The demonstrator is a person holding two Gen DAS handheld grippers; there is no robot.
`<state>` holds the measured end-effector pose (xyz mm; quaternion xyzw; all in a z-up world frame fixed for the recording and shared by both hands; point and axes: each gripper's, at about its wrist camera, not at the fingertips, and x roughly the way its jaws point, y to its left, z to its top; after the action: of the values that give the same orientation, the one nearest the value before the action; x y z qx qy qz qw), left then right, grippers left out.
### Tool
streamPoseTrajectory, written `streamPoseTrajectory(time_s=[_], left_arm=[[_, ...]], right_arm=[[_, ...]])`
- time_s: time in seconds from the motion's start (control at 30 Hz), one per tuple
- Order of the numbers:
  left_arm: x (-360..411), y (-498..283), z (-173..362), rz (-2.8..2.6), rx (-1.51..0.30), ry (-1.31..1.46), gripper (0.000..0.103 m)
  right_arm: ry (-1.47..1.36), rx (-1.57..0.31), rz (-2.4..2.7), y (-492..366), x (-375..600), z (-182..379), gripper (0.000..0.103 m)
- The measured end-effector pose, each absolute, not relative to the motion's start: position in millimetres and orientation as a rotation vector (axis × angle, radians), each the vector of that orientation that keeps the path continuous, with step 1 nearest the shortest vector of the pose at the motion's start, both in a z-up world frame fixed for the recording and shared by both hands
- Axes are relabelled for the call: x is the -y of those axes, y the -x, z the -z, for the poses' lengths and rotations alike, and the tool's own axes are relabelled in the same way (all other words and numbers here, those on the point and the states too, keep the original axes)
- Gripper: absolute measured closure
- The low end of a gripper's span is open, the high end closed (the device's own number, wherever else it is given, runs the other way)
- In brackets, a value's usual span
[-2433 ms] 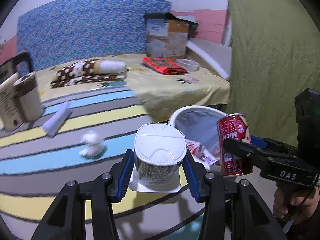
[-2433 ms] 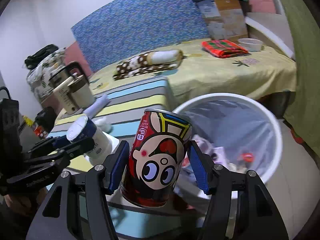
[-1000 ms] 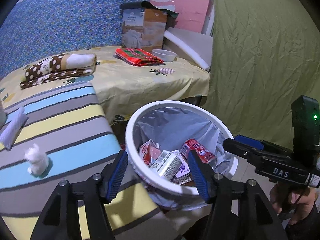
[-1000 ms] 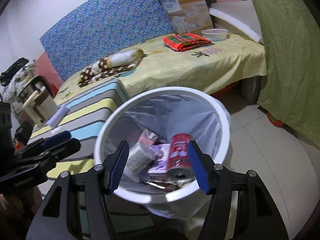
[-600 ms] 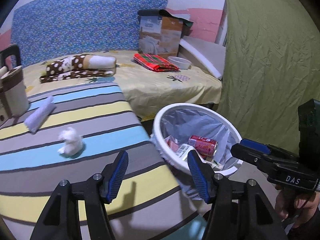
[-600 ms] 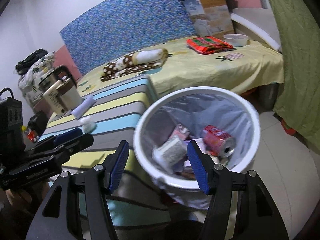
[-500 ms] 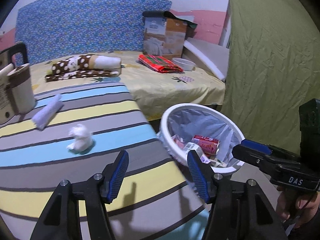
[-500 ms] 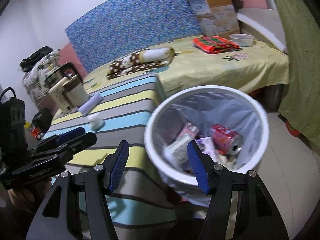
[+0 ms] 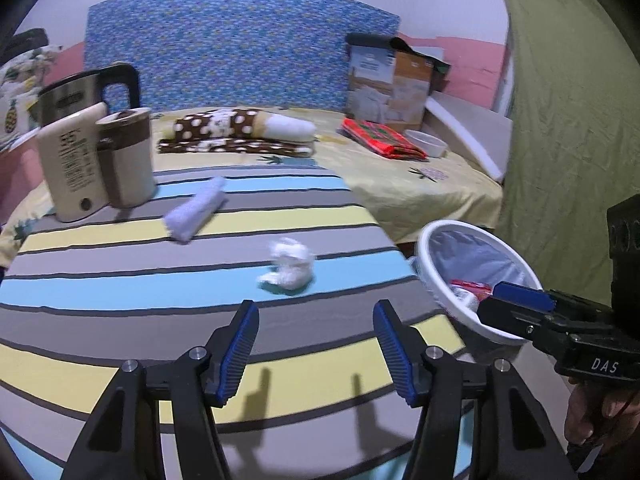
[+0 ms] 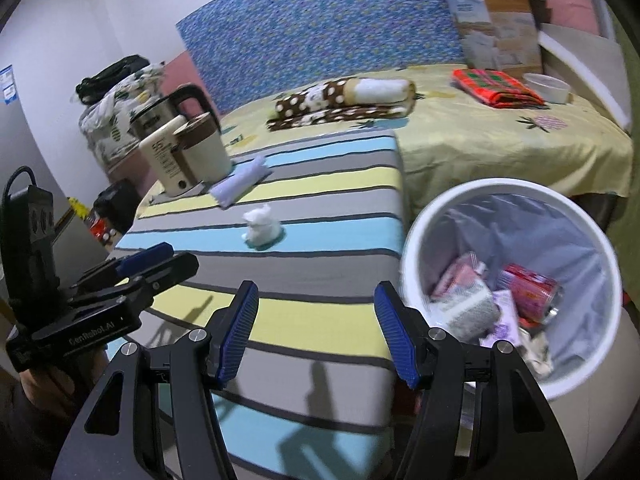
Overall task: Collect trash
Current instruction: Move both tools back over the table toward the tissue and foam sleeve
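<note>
White tissue wad (image 9: 289,267) and kettle (image 9: 128,158) sit beyond both empty, spread tongs (image 9: 316,344) (image 10: 316,330).

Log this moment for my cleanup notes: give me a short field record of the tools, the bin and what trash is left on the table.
left tool: open, empty, over the striped table
right tool: open, empty, at the table's edge beside the bin
bin: white, lined, on the floor next to the table
in bin: red can lying on its side, cup, wrappers
left on table: tissue wad, rolled cloth
also on table: kettle
</note>
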<state>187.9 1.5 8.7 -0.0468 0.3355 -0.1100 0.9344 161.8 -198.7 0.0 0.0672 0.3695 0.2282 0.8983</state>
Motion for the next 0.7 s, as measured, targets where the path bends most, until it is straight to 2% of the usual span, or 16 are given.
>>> streamPoseTrajectory(time_s=[0.43, 0.7], left_arm=[[-59, -232, -7, 0.135, -0.679, 0.078, 0.043], [-85, -274, 7, 0.106, -0.698, 0.059, 0.043]], right_arm=[[-0.066, -0.832, -0.533, -200, 146, 11, 0.043], [-0.043, -0.886, -0.537, -225, 128, 25, 0.048]])
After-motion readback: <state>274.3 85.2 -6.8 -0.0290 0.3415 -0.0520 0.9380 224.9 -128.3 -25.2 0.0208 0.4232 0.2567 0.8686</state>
